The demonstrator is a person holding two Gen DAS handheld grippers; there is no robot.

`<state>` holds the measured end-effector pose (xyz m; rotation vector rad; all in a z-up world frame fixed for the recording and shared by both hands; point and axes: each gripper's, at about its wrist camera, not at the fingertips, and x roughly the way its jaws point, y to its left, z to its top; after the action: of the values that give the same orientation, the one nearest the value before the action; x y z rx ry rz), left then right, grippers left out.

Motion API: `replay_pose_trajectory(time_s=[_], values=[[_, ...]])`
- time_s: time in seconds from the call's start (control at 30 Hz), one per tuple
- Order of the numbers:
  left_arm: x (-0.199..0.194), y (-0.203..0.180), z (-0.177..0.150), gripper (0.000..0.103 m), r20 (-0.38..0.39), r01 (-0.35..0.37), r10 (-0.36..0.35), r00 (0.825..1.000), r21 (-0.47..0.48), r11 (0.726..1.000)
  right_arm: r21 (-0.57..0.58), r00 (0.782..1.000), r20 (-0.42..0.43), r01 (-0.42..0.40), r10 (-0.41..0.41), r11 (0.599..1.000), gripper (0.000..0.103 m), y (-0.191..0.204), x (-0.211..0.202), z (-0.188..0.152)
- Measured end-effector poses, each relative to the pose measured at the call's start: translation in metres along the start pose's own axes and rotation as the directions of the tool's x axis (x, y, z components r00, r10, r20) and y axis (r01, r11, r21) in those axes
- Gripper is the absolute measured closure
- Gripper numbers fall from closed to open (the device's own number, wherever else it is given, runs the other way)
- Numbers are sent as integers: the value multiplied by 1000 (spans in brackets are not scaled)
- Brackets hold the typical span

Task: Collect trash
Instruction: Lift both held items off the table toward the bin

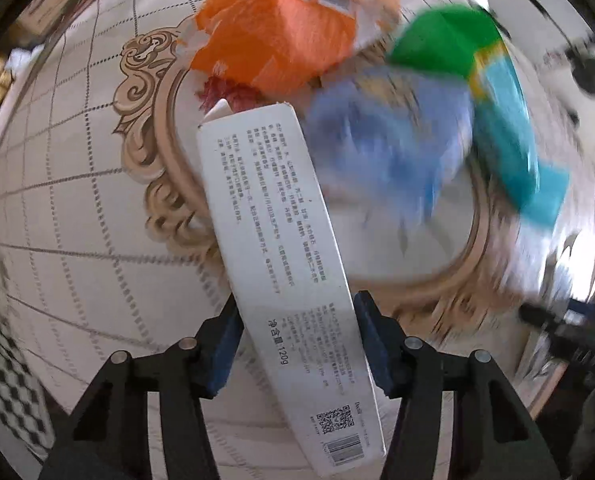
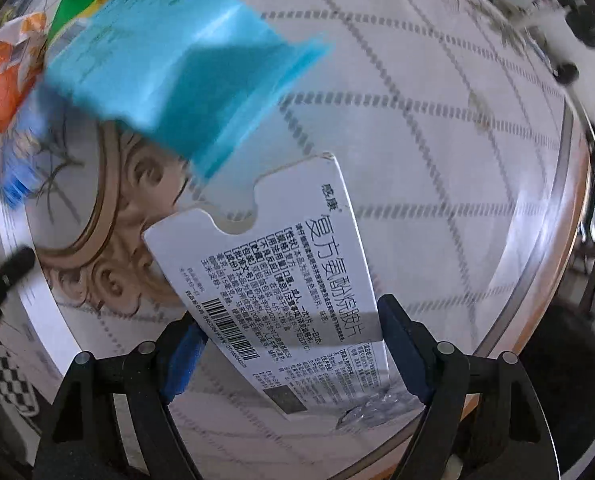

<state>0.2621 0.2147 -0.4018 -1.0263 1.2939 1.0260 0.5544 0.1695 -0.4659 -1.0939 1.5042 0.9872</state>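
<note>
Item one, left side: I am holding the left gripper (image 1: 297, 340) closed on a long white carton (image 1: 281, 264), both pads pressing its narrow sides near the barcode end, the open flap end pointing toward the middle of the round table (image 1: 77, 208). Because the grip sits far down the carton, it could be pivoting or slipping out if I swing quickly. Item two, mid-table: an orange packet (image 1: 281, 32), a crumpled blue wrapper (image 1: 389, 140) and a green-and-teal bag (image 1: 509, 132) are lying blurred beyond the carton tip; I risk knocking them toward the table's far edge. Item three, right side: the right gripper (image 2: 293, 344) is clamping a flattened white medicine box (image 2: 281, 280) across its width; thin card could be buckling and sliding free. The teal bag is sitting just past its notched end.
</note>
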Motion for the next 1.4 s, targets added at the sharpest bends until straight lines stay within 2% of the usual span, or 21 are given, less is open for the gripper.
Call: replay_pose_trajectory(time_s=[0.1,0.17,0.27,0.4,0.47,0.53,0.63,0.73,0.83,0.9,1.03,1.23,1.4], values=[[-2,4,-36,51,-21,-31,33,999,92,995,67,998,-29,-58,60,996,19,7,6,-23],[-1,11,-61,51,-47,-26,32,998,120,992,125,989,-58,-128,136,984,19,14,14,-43],[1,29,-89,51,-81,-2,11,997,113,994,173,973,-76,-202,218,964,19,23,22,-62],[4,48,-95,51,-81,22,-16,997,74,997,201,937,-94,-314,337,928,16,29,30,-73],[5,55,-93,51,-79,10,-6,997,60,998,184,946,-62,-303,318,935,12,29,25,-73],[6,54,-90,51,-71,-1,4,997,49,999,126,972,-29,-227,232,966,12,42,16,-78],[6,47,-93,51,-42,-13,15,999,50,999,38,990,-13,-139,140,990,12,61,15,-85],[5,36,-104,55,-23,-22,23,999,57,998,16,996,-14,-88,89,996,12,78,22,-93],[-1,35,-106,56,-19,-9,10,1000,51,999,40,998,2,-65,65,997,13,90,32,-103],[-5,37,-113,56,-17,-4,5,1000,49,999,44,999,26,-21,20,999,19,103,30,-106],[-4,38,-108,56,-7,4,-3,1000,48,999,42,997,76,-22,19,999,27,114,26,-119],[-22,43,-118,57,38,2,-5,999,79,997,34,990,132,-49,44,998,27,117,18,-146],[-48,52,-139,57,94,3,-14,995,122,993,52,979,197,-61,50,997,27,124,-7,-185]])
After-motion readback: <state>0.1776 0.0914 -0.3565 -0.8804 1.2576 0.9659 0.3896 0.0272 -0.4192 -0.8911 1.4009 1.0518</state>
